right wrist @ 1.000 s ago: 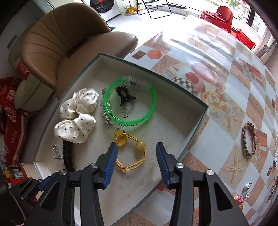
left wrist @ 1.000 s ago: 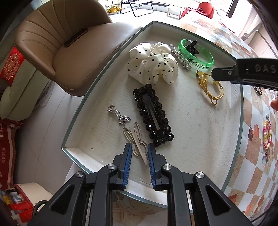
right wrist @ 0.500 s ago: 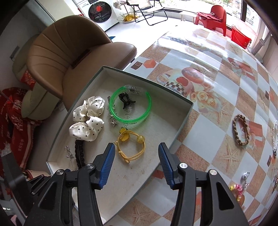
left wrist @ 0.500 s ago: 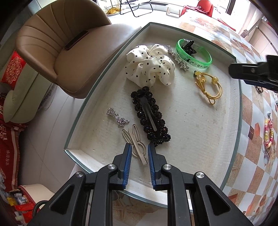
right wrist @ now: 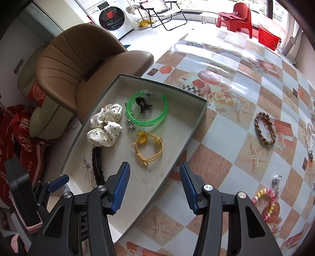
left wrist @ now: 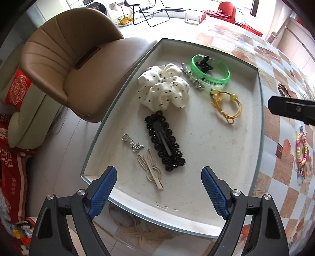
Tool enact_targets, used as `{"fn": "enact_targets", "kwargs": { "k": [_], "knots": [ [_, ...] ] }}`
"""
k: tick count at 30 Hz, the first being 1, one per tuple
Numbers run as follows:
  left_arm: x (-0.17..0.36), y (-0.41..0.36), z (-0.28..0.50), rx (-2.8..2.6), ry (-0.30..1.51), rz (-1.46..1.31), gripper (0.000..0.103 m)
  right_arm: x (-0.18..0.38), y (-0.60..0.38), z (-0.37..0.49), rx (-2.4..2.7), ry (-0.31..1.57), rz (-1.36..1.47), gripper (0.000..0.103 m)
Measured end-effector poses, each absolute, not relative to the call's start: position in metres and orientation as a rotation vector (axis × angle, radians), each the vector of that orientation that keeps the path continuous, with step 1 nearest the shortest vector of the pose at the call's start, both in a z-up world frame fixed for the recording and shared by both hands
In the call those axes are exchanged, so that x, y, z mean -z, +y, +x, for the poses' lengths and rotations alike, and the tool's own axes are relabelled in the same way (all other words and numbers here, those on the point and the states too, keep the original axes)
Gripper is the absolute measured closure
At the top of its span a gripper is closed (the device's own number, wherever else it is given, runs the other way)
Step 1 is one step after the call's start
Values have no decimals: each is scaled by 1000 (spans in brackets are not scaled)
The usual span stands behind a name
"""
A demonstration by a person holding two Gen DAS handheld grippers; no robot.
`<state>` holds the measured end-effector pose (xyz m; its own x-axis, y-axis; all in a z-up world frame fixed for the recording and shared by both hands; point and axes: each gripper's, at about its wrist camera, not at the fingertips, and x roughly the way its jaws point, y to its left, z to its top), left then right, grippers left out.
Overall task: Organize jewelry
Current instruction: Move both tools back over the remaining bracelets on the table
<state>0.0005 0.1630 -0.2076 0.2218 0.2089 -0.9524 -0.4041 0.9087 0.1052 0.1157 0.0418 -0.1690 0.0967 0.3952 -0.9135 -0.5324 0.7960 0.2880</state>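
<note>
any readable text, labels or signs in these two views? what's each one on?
Green bangle: a line of dark print on its outer band, too small and blurred to read in either view.
Red cloth on the floor by the chair: large pale characters, too distorted to read.
Red cushion: an ornamental pattern, no legible words.
Nothing else carries readable text, brand or number.

A tan leather armchair (right wrist: 82, 65) stands against the tabletop (right wrist: 242, 82), which wears a glossy checked cover printed with roses and starfish. Behind it sit a pale green sofa (right wrist: 37, 118) with a red cushion (right wrist: 36, 92), a front-loading washing machine (right wrist: 110, 17), a folding chair (right wrist: 163, 11) and a red plastic chair (right wrist: 239, 14). Daylight floods the white tiled floor (right wrist: 173, 29).
</note>
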Motion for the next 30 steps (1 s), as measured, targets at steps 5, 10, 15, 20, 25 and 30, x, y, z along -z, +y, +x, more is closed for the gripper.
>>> {"fn": "enact_targets", "kwargs": {
  "k": [5, 10, 15, 20, 25, 30],
  "knots": [
    [201, 158, 1, -422, 1278, -154, 0, 165, 24, 114, -663, 1307, -91, 41],
    [194, 150, 6, -407, 1266, -115, 0, 160, -3, 114, -623, 1312, -52, 35],
    [185, 138, 15, -373, 1255, -88, 0, 159, -39, 114, -555, 1315, -5, 20],
    [174, 120, 29, -330, 1231, -72, 0, 167, -82, 116, -457, 1337, 38, 19],
    [166, 97, 45, -279, 1210, -49, 0, 178, -122, 118, -353, 1367, 60, 19],
    [161, 75, 59, -237, 1196, -48, 0, 190, -152, 120, -253, 1394, 74, 19]
  ]
}}
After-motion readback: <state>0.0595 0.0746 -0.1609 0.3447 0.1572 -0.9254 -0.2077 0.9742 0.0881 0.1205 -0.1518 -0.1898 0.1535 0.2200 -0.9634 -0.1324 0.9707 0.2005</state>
